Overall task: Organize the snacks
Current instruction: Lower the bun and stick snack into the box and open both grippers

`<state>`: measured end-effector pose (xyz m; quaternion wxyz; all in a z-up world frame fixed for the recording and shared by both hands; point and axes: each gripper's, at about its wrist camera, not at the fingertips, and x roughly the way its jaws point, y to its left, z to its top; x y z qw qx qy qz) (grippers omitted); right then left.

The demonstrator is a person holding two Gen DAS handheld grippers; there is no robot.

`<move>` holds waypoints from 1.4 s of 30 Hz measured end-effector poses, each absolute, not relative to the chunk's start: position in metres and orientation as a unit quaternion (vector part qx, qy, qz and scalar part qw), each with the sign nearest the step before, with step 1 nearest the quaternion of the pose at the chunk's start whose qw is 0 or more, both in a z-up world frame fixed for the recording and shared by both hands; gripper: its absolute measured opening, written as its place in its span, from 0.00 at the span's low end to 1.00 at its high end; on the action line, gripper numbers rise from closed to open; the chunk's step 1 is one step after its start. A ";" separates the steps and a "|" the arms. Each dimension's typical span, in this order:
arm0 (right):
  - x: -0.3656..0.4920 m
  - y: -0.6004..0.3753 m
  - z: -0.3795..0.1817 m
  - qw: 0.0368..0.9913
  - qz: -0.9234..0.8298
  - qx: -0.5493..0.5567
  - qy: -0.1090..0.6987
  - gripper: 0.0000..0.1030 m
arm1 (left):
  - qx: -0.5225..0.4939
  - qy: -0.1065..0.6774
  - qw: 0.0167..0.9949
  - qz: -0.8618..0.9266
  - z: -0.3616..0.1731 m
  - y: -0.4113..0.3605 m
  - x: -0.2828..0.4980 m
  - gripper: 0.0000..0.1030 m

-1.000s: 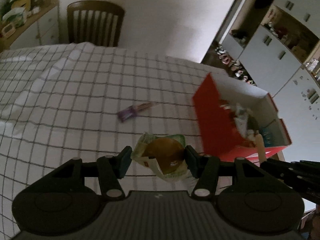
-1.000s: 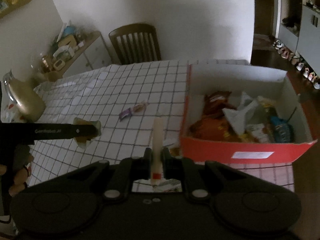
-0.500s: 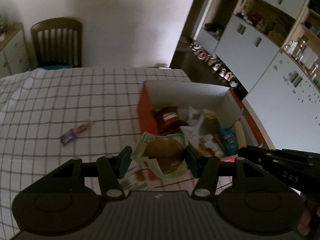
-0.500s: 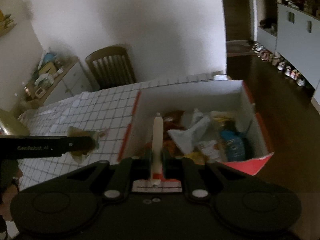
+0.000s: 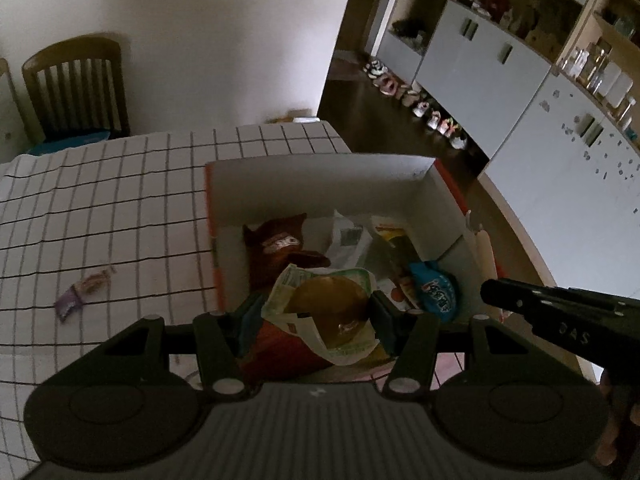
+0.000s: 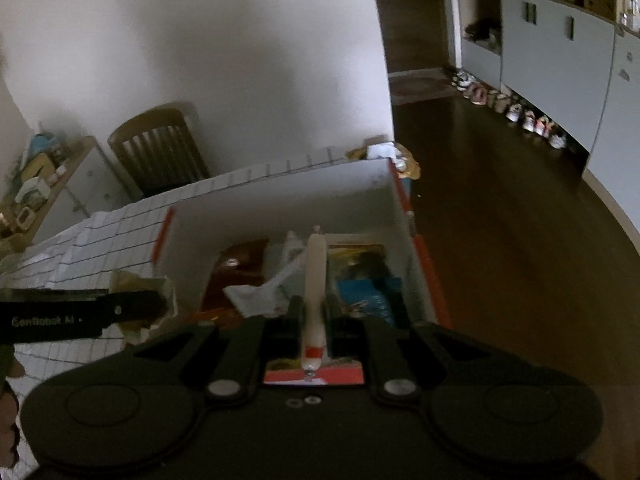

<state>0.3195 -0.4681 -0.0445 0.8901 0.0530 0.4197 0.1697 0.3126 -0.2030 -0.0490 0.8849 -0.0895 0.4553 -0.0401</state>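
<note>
My left gripper (image 5: 314, 312) is shut on a round brown pastry in a green and white wrapper (image 5: 328, 308) and holds it over the near edge of the red snack box (image 5: 320, 176). My right gripper (image 6: 312, 312) is shut on a pale sausage stick (image 6: 314, 276) and holds it above the same box (image 6: 280, 196), near its right side. The box holds several snack packets, among them a brown bag (image 5: 280, 248) and a blue packet (image 5: 434, 290). A small purple sweet wrapper (image 5: 82, 288) lies on the checked tablecloth left of the box.
The table with the checked cloth (image 5: 100, 208) ends just past the box, with dark floor (image 6: 500, 200) to the right. A wooden chair (image 5: 76, 88) stands at the far side. A sideboard with clutter (image 6: 36, 184) stands at left. Grey cupboards (image 5: 480, 64) line the right wall.
Both grippers moved right and forward with their snacks, from above the cloth to above the open box. The box now fills the middle of both views.
</note>
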 end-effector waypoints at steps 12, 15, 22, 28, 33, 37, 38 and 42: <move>0.355 -0.469 -0.075 0.875 0.165 0.066 0.450 0.09 | -0.067 0.486 0.870 -0.041 -0.089 -0.235 0.350 0.55; 0.362 -0.465 -0.084 0.869 0.165 0.068 0.462 0.09 | -0.066 0.492 0.867 -0.045 -0.096 -0.238 0.356 0.55; 0.368 -0.461 -0.098 0.860 0.162 0.058 0.480 0.09 | -0.045 0.508 0.859 -0.043 -0.113 -0.246 0.362 0.55; 0.367 -0.461 -0.103 0.854 0.165 0.054 0.491 0.09 | -0.044 0.516 0.855 -0.039 -0.122 -0.246 0.363 0.56; 0.362 -0.461 -0.102 0.853 0.169 0.049 0.492 0.09 | -0.047 0.515 0.855 -0.035 -0.123 -0.244 0.363 0.57; 0.359 -0.462 -0.097 0.853 0.171 0.047 0.492 0.10 | -0.052 0.511 0.857 -0.033 -0.118 -0.242 0.359 0.57; 0.358 -0.462 -0.096 0.853 0.171 0.046 0.492 0.10 | -0.055 0.509 0.858 -0.035 -0.116 -0.241 0.357 0.58; 0.350 -0.460 -0.090 0.856 0.171 0.041 0.486 0.11 | -0.061 0.497 0.864 -0.040 -0.106 -0.239 0.349 0.68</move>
